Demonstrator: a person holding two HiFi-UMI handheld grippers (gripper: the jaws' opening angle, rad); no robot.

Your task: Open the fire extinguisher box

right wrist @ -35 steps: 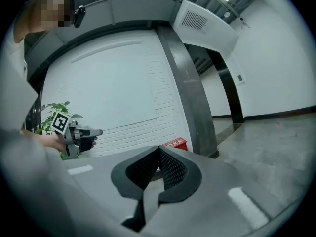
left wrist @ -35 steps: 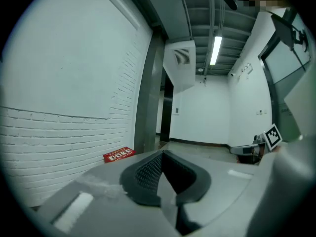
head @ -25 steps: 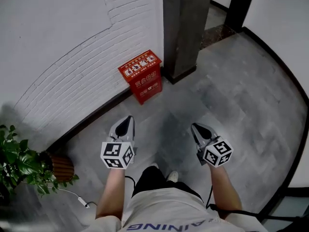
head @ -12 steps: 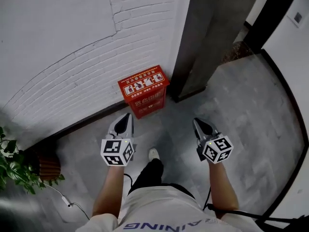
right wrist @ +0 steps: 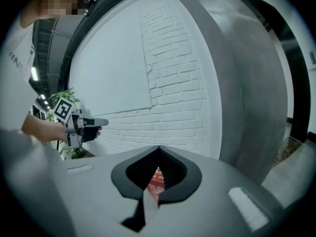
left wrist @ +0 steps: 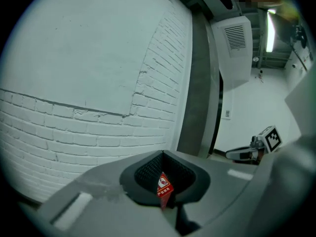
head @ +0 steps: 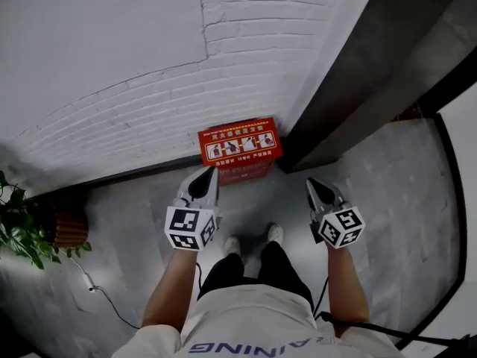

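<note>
The red fire extinguisher box [head: 240, 149] stands on the grey floor against the white brick wall, its lid down and printed with pictures. My left gripper [head: 209, 171] is shut and empty, its tip just short of the box's front left part. My right gripper [head: 312, 182] is also shut and empty, off to the right of the box and in front of the pillar's foot. In the left gripper view a sliver of the box [left wrist: 163, 186] shows through the hollow behind the closed tips [left wrist: 163, 153]. The right gripper view shows the same box [right wrist: 156, 180] behind its tips [right wrist: 158, 147].
A dark grey pillar [head: 358, 73] rises right beside the box. A potted plant [head: 19, 226] in a brown ribbed pot [head: 65, 226] stands at the left wall, with a thin cable [head: 93, 286] on the floor. The person's feet [head: 253, 239] are behind the grippers.
The person has walked up to the box. Both grippers have come forward with them, and the box now lies just ahead of the left gripper's tip. Both jaws stay shut.
</note>
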